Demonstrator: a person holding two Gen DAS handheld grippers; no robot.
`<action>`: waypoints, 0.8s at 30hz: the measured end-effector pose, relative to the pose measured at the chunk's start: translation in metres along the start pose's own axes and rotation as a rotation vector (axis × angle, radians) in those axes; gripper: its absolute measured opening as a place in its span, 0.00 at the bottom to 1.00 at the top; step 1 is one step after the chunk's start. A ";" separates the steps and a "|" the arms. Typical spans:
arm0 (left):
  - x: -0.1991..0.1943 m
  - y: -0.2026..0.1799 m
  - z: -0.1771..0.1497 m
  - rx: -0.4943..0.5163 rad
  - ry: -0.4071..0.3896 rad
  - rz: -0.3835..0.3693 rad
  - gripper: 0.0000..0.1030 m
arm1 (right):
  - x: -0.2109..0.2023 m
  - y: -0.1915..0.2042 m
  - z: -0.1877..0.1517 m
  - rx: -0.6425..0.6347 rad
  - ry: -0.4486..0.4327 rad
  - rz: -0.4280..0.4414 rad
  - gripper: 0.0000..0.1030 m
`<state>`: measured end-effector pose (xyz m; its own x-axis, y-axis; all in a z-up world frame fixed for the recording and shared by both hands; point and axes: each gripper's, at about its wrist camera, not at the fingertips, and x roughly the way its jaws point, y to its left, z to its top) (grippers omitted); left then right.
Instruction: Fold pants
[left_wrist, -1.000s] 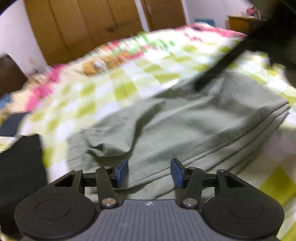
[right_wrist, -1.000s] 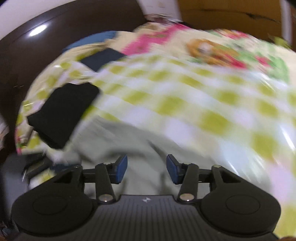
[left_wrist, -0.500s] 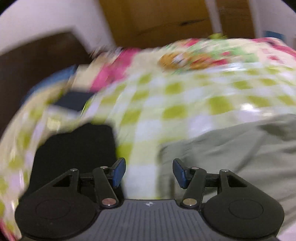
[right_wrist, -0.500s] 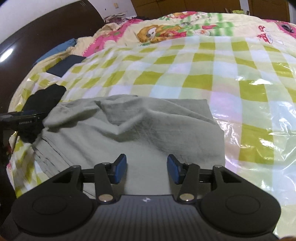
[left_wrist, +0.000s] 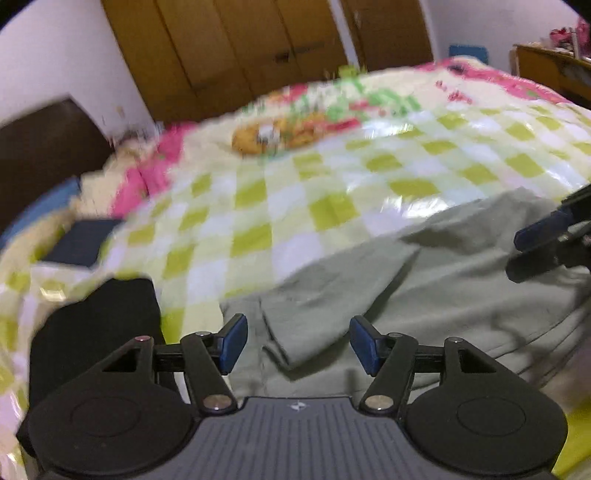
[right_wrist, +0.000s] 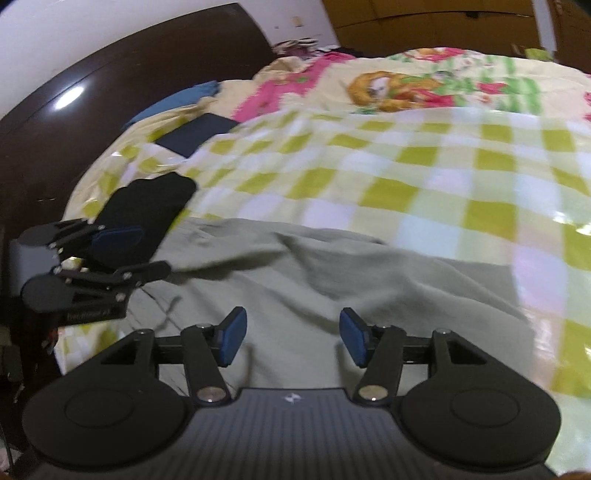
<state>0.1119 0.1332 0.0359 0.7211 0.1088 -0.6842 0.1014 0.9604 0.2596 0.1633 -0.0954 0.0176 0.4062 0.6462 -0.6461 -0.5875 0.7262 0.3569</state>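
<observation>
This is a bedroom in a home. A big bed (right_wrist: 424, 177) fills the room, covered with a green and white checked blanket (left_wrist: 332, 206). A dark wooden headboard (right_wrist: 147, 85) stands at one end. Tall brown wardrobe doors (left_wrist: 229, 55) line the white wall (left_wrist: 55, 62) behind it.

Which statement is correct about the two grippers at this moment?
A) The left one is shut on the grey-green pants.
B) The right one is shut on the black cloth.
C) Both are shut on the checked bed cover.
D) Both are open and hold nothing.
D: the left gripper and the right gripper both show a wide gap between their blue pads, with the grey-green pants lying loose below them.
</observation>
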 end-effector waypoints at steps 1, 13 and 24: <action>0.008 0.005 0.000 -0.018 0.027 -0.019 0.72 | 0.004 0.001 -0.001 0.006 0.004 0.005 0.55; 0.084 0.048 0.038 -0.136 0.059 0.064 0.71 | 0.015 -0.014 -0.016 0.086 0.033 0.002 0.56; 0.035 0.026 0.021 0.005 -0.079 0.208 0.71 | -0.023 -0.027 -0.023 0.113 -0.043 -0.093 0.57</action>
<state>0.1543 0.1569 0.0335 0.7782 0.2837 -0.5602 -0.0519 0.9181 0.3929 0.1543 -0.1352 0.0072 0.4865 0.5823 -0.6513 -0.4640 0.8039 0.3722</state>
